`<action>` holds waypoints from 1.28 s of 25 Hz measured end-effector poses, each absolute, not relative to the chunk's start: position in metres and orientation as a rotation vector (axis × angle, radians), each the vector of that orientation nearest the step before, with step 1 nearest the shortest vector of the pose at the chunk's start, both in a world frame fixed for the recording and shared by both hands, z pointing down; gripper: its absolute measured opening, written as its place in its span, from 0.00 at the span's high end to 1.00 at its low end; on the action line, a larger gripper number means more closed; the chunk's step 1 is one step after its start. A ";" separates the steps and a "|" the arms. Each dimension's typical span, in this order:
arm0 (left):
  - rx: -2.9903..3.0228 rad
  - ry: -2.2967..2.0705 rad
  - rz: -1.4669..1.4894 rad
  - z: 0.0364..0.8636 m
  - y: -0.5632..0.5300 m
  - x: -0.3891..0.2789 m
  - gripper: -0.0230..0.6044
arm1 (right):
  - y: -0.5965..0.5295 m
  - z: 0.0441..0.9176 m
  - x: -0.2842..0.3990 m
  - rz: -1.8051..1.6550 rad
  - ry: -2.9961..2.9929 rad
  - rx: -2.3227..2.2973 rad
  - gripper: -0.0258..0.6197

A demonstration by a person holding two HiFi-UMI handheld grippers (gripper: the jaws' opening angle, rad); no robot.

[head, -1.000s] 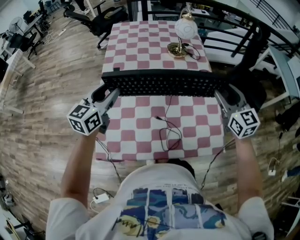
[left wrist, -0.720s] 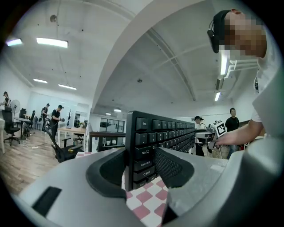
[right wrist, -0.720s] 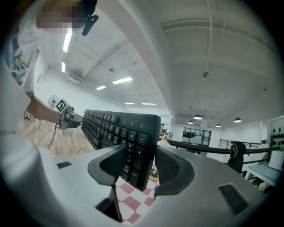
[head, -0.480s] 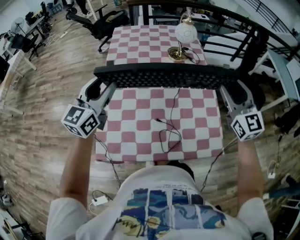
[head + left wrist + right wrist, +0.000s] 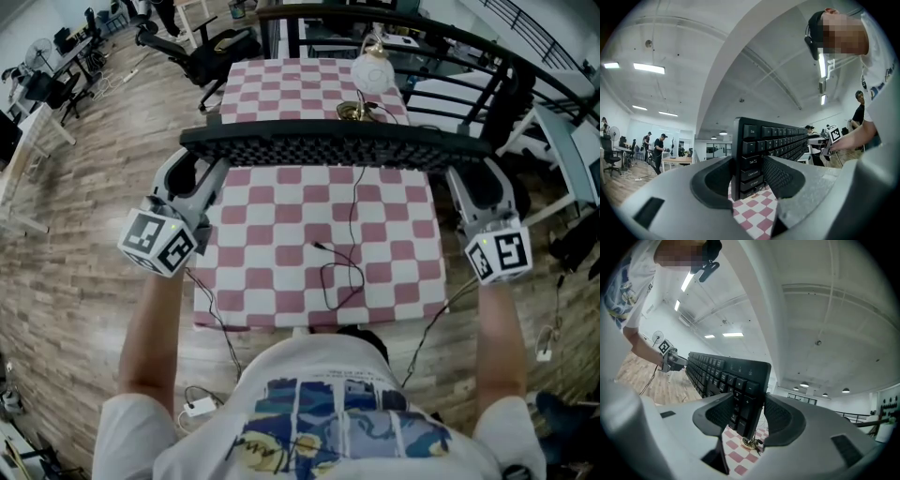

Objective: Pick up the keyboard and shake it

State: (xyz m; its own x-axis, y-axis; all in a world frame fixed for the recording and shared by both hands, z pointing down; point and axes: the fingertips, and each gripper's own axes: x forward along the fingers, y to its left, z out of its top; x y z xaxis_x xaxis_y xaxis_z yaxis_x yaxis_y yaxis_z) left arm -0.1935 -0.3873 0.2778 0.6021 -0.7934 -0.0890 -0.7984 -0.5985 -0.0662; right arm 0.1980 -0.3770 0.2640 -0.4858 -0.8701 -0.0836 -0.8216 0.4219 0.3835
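A long black keyboard [image 5: 333, 150] hangs in the air above the pink-and-white checked table [image 5: 281, 234], tilted up on its long edge. My left gripper [image 5: 190, 172] is shut on its left end, where the Esc and Tab keys [image 5: 751, 154] sit between the jaws. At the other end my right gripper [image 5: 473, 178] is shut on the number-pad side [image 5: 740, 399]. The keyboard's thin black cable [image 5: 349, 246] drops from its middle and loops on the cloth.
A brass table lamp with a white globe [image 5: 371, 66] stands at the table's far end, just behind the keyboard. Black office chairs [image 5: 202, 42] and a dark railing [image 5: 506, 66] are beyond the table. Wooden floor surrounds it.
Both grippers have lifted the keyboard higher and tipped it more on edge, so it now hides the lamp's base. The cable has been drawn up straighter.
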 end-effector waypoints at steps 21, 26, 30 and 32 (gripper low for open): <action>-2.623 1.324 0.106 0.253 -0.377 -0.201 0.66 | -0.356 0.236 0.189 -0.794 -2.441 1.603 0.66; -2.619 1.322 0.101 0.253 -0.376 -0.201 0.66 | -0.354 0.235 0.188 -0.800 -2.437 1.610 0.66; -2.618 1.318 0.100 0.255 -0.374 -0.202 0.66 | -0.352 0.237 0.188 -0.794 -2.433 1.613 0.66; -2.616 1.316 0.100 0.254 -0.373 -0.201 0.66 | -0.351 0.237 0.188 -0.791 -2.434 1.611 0.66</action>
State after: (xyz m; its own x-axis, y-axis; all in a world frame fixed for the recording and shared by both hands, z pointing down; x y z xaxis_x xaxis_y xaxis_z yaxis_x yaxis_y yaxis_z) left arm -0.2013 -0.3726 0.2536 0.5987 -0.7859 -0.1545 -0.8003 -0.5787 -0.1573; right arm 0.1883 -0.3511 0.2371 -0.4273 -0.8853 -0.1836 -0.8240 0.2977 0.4821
